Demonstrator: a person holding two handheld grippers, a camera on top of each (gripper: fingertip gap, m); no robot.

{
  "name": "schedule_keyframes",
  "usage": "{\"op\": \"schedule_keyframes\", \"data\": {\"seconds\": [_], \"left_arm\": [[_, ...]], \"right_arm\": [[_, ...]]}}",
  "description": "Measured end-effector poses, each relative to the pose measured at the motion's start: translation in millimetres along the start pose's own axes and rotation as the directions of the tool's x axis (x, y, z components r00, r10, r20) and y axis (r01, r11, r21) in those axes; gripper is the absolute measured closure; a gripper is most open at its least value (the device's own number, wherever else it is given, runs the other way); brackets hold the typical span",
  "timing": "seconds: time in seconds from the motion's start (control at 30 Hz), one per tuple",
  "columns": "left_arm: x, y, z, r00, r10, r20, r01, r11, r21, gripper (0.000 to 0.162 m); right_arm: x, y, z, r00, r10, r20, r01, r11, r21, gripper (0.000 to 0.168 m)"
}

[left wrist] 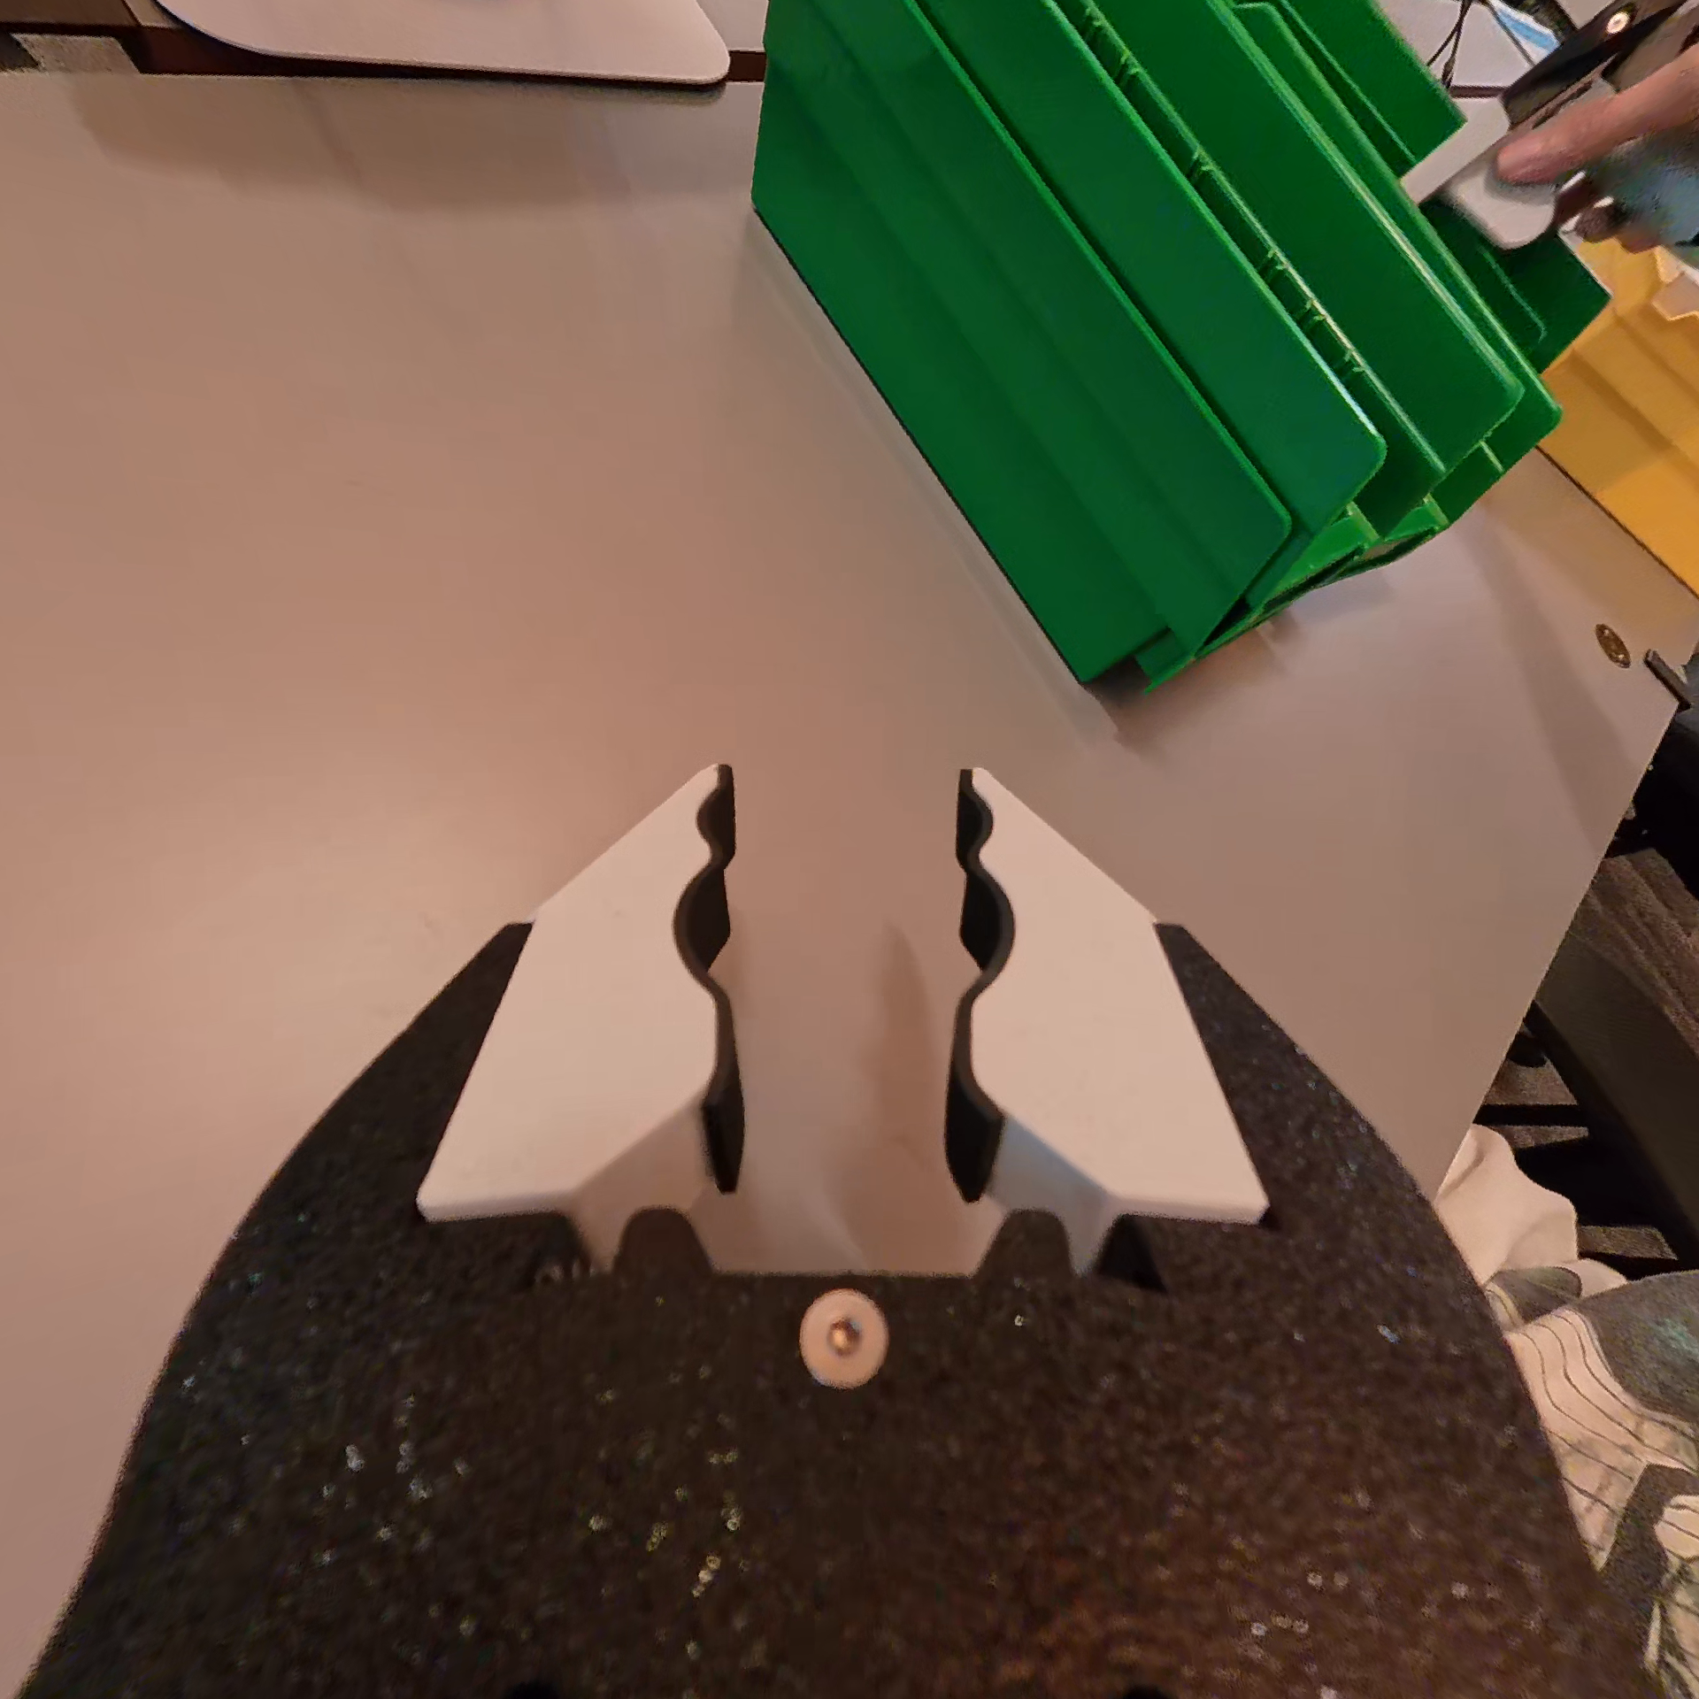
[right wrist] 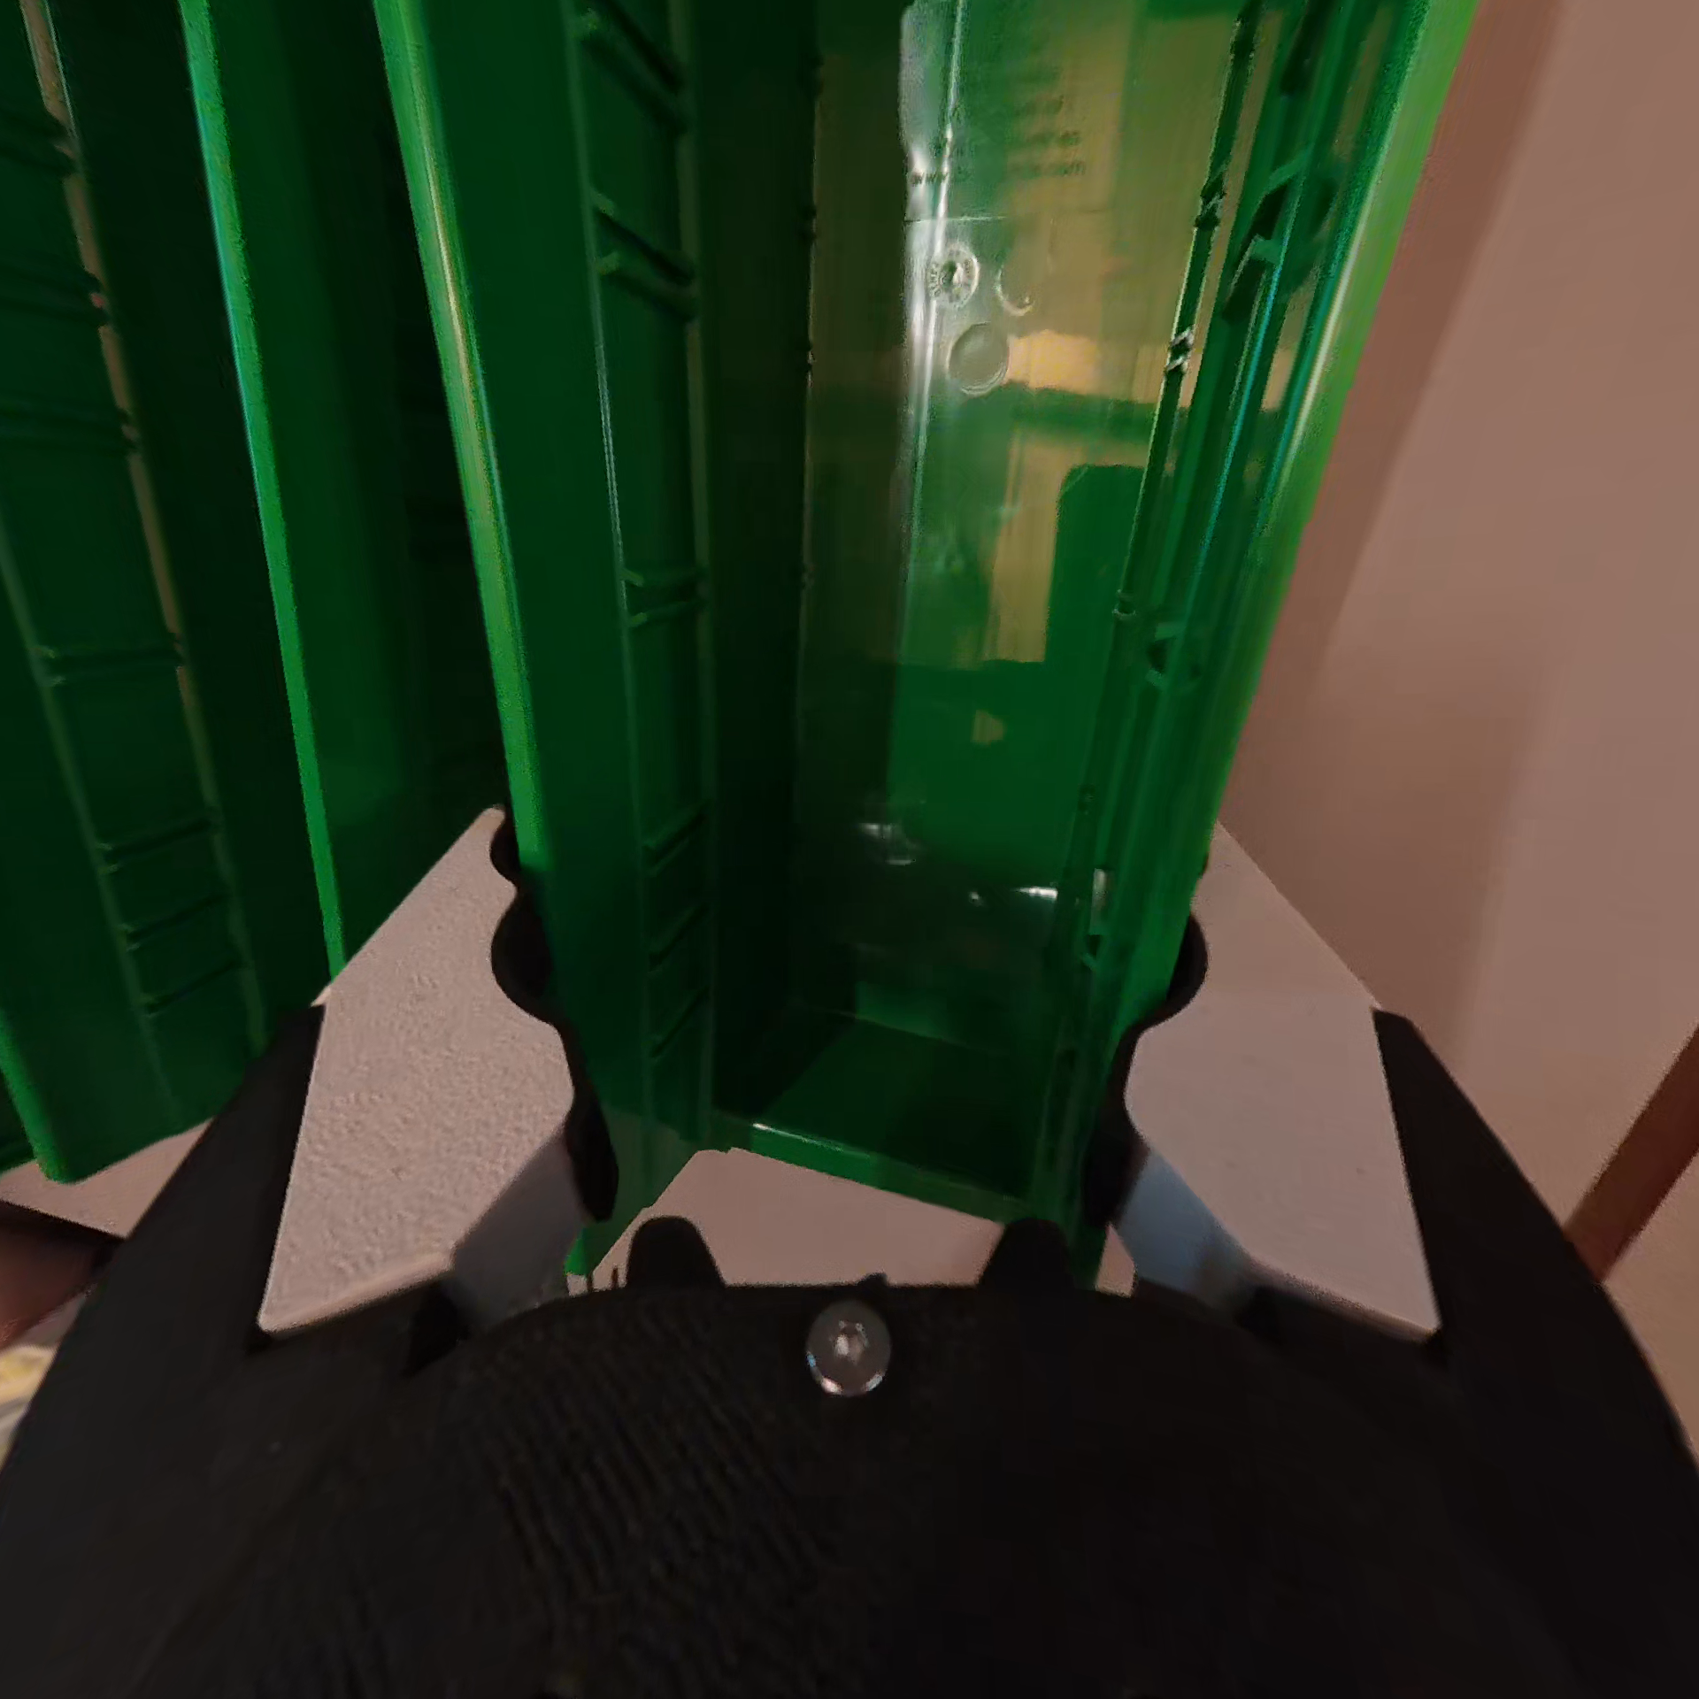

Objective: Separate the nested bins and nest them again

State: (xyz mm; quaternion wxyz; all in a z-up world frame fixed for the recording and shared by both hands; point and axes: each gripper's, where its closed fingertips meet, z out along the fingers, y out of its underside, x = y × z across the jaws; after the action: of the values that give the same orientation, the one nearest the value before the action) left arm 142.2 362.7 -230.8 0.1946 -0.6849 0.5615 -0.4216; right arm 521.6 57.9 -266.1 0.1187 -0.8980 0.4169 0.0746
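Observation:
Several narrow green bins (left wrist: 1103, 368) stand close together in a row on the beige table (left wrist: 368, 460), at the upper right of the left wrist view. My left gripper (left wrist: 846, 781) is open and empty, over bare table in front of and left of the bins. My right gripper (right wrist: 855, 823) has one finger on each outer wall of the rightmost green bin (right wrist: 965, 644), whose open inside faces the camera. The other green bins (right wrist: 184, 644) stand just to its left. The right gripper also shows in the left wrist view (left wrist: 1489, 193), at the far end of the row, with a hand (left wrist: 1581, 138) on it.
A yellow bin (left wrist: 1636, 441) sits right behind the green ones. A flat white object (left wrist: 460, 37) lies at the far edge. The table's right edge (left wrist: 1563, 827) drops to a dark floor, with patterned cloth (left wrist: 1609, 1379) below it.

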Motion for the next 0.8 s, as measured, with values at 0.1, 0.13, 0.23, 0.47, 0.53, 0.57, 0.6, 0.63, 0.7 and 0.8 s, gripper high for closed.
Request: {"op": "schedule_keyframes", "data": {"seconds": [0.1, 0.13, 0.23, 0.47, 0.53, 0.57, 0.6, 0.63, 0.7, 0.8], "left_arm": [[-0.2, 0.3, -0.7, 1.000, 0.007, 0.005, -0.007, 1.000, -0.001, 0.116], [-1.0, 0.0, -0.9, 1.000, 0.006, 0.007, -0.006, 1.000, 0.001, 0.116], [-3.0, 0.1, 0.3, 1.000, -0.007, 0.006, 0.007, 1.000, 0.001, 0.116], [-0.3, 3.5, 7.1, 1.000, -0.001, 0.001, 0.001, 1.000, -0.018, 0.116], [1.5, 4.8, 9.1, 1.000, 0.007, 0.000, -0.007, 1.000, -0.026, 0.116], [2.1, 4.6, 9.7, 1.000, 0.011, 0.001, -0.011, 1.000, -0.026, 0.116], [2.7, 4.0, 9.9, 1.000, 0.015, 0.002, -0.015, 1.000, -0.023, 0.117], [3.4, 3.3, 10.0, 1.000, 0.017, 0.002, -0.017, 1.000, -0.020, 0.117], [4.2, 3.1, 10.5, 1.000, 0.019, 0.000, -0.019, 1.000, -0.020, 0.117], [5.5, 5.6, 12.0, 1.000, 0.020, -0.003, -0.020, 0.999, -0.033, 0.117]], "right_arm": [[8.0, -1.8, -6.0, 0.998, -0.042, -0.040, 0.043, 0.999, 0.013, 0.038], [7.7, -0.7, -6.7, 0.999, -0.040, -0.032, 0.040, 0.999, 0.009, 0.038], [10.2, -0.1, -8.2, 0.998, -0.046, -0.039, 0.046, 0.999, 0.007, 0.039], [9.7, 1.7, -5.0, 0.993, -0.057, -0.102, 0.055, 0.998, -0.028, 0.034], [8.1, 1.1, -6.9, 0.994, -0.061, -0.089, 0.059, 0.998, -0.025, 0.047], [7.4, 1.3, -7.6, 0.995, -0.057, -0.081, 0.056, 0.998, -0.023, 0.052], [6.9, 2.5, -8.1, 0.996, -0.044, -0.072, 0.042, 0.999, -0.026, 0.056], [6.8, 4.1, -8.9, 0.998, -0.025, -0.065, 0.023, 0.999, -0.032, 0.059], [6.4, 2.6, -15.3, 0.999, -0.004, -0.048, 0.003, 1.000, -0.018, 0.063], [-2.5, -6.8, -43.1, 0.998, 0.066, 0.015, -0.066, 0.997, 0.031, 0.066]]}}
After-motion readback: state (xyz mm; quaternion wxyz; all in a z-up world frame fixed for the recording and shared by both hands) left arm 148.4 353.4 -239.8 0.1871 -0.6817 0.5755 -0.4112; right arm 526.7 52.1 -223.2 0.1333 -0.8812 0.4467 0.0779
